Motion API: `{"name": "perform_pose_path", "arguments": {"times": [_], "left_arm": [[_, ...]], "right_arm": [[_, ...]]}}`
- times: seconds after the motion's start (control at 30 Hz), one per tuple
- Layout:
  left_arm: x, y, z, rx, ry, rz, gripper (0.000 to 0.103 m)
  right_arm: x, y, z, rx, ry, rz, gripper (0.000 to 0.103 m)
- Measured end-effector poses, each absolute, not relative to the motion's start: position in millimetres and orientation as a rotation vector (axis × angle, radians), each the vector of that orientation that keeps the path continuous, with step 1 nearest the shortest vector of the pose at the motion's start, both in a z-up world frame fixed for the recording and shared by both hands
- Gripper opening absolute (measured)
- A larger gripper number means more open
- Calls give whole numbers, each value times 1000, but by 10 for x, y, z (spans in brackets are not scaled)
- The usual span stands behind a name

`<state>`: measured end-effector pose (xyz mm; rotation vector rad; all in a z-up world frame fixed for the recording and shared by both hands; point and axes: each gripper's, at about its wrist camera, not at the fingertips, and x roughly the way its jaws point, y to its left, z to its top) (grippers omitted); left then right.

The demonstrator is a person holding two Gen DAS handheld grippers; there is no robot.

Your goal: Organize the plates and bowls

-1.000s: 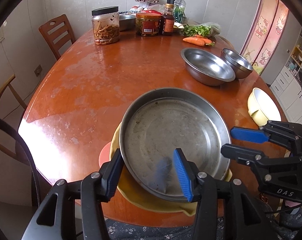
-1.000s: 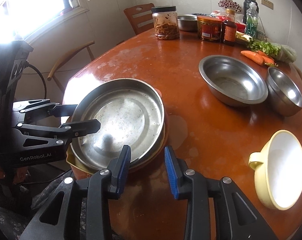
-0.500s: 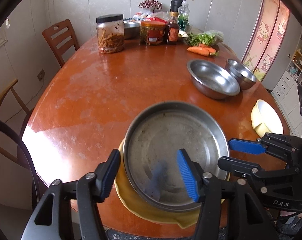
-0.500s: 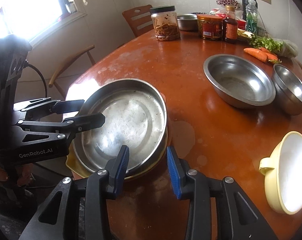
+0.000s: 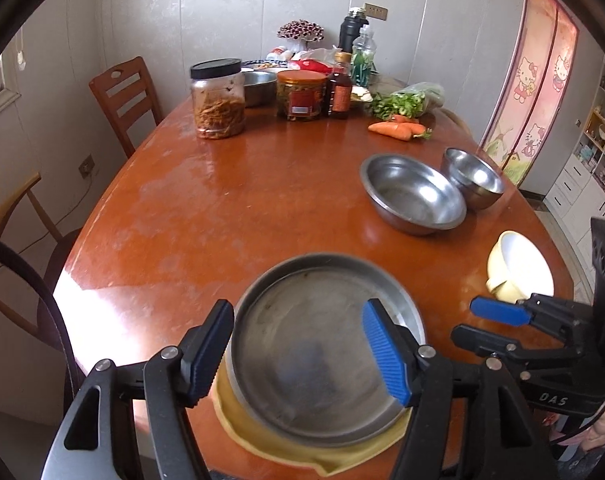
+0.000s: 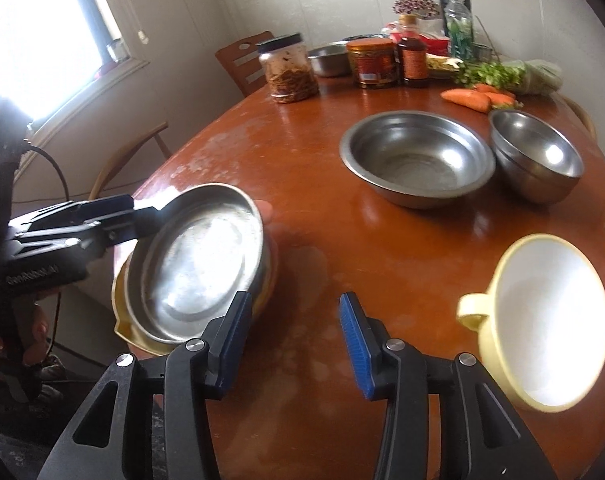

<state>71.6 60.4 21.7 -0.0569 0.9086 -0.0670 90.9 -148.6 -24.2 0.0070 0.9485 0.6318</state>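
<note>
A steel plate (image 5: 322,344) (image 6: 198,268) lies on a yellow plate (image 5: 270,440) (image 6: 126,328) at the table's near edge. My left gripper (image 5: 298,354) (image 6: 142,220) hovers over the steel plate's near rim, jaws opening. One pad is outside the rim and one is above the dish, neither pressing on it. My right gripper (image 6: 296,342) (image 5: 486,326) is to the right, jaws opening over bare table with nothing between them. A yellow handled bowl (image 6: 550,320) (image 5: 518,272) sits right of it. A large steel bowl (image 6: 418,160) (image 5: 414,196) and a small steel bowl (image 6: 538,156) (image 5: 474,176) stand farther back.
Along the far side of the round wooden table (image 5: 222,200) stand a jar (image 5: 218,100), a tin (image 5: 302,96), bottles (image 5: 340,88), greens and carrots (image 5: 398,128). Wooden chairs (image 5: 122,100) stand at the left. A person's hand (image 6: 14,336) holds the left gripper.
The left gripper has risen and drawn back with its jaws widening, and the steel plate has settled on the yellow plate. The right gripper has swung right toward the yellow bowl, its jaws widening.
</note>
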Motion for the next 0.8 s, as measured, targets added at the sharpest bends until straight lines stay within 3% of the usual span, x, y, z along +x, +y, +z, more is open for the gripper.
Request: {"name": "perform_pose_path", "arguments": {"times": [0.33, 0.53, 0.8], "left_arm": [[1094, 119, 173, -94, 927, -103, 67], [1426, -100, 188, -88, 943, -88, 67], [1987, -225, 103, -98, 992, -52, 67]], "right_arm": [[984, -1967, -330, 64, 955, 563, 47], [1078, -2130, -93, 55, 876, 553, 47], [1807, -2270, -47, 109, 919, 445, 47]]}}
